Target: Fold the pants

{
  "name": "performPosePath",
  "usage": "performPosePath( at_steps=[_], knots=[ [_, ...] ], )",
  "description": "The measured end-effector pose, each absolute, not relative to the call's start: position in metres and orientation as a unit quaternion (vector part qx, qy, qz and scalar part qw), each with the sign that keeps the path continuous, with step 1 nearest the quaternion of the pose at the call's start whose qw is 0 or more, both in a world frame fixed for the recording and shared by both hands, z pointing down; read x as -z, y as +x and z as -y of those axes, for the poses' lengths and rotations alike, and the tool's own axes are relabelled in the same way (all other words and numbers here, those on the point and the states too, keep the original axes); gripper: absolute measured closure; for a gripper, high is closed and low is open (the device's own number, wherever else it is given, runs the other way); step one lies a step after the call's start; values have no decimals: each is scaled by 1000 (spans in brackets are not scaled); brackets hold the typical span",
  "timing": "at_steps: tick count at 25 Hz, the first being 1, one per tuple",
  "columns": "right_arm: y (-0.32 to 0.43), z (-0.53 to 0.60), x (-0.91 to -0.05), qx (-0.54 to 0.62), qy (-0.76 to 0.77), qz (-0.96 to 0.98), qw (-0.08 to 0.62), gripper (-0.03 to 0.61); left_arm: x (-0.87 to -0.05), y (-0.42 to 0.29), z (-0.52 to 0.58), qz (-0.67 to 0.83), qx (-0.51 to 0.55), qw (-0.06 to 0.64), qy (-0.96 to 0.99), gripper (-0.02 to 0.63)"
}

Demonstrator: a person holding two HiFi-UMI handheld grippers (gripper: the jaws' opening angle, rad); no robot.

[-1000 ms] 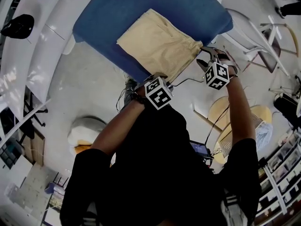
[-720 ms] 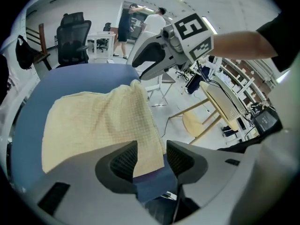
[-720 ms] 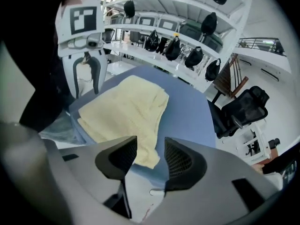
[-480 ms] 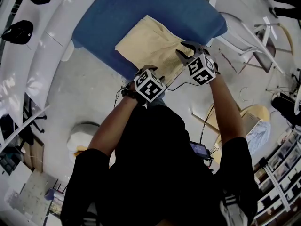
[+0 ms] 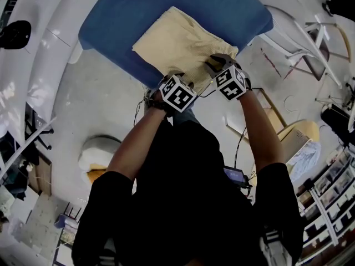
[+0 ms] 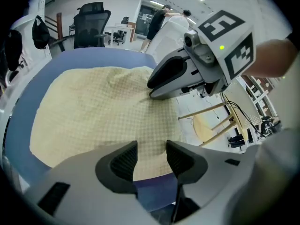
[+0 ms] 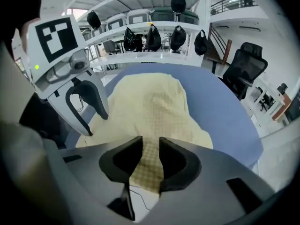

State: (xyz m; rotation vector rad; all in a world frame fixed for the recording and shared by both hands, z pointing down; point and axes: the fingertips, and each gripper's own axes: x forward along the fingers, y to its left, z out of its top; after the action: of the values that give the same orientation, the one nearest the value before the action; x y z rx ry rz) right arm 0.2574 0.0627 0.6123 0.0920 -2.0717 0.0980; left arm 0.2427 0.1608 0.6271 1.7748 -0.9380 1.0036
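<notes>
Both hands have moved in over the pale yellow checked cloth pants, which lie folded on the blue padded desk. The right claw has just been closing and pinches their near right corner. The left claw hangs wide above the near edge, so the next fold is probably starting.

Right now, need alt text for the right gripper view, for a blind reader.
The right claw, its jaws just closing, pinches a near edge of the yellow checked pants, which lie spread on a blue table. The left claw hangs open at the left; shelves with dark bags stand behind.
</notes>
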Motion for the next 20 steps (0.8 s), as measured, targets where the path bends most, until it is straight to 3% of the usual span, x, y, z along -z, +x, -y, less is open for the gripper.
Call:
performPosePath(
  at_steps=[7, 20],
  knots=[
    [287, -64, -633, -94, 88, 864, 486, 466, -636, 258, -165, 371, -421, 417, 715, 405],
    [284, -57, -639, -96, 135, 849, 501, 477, -627, 252, -155, 370, -397, 451, 708, 411]
  ],
)
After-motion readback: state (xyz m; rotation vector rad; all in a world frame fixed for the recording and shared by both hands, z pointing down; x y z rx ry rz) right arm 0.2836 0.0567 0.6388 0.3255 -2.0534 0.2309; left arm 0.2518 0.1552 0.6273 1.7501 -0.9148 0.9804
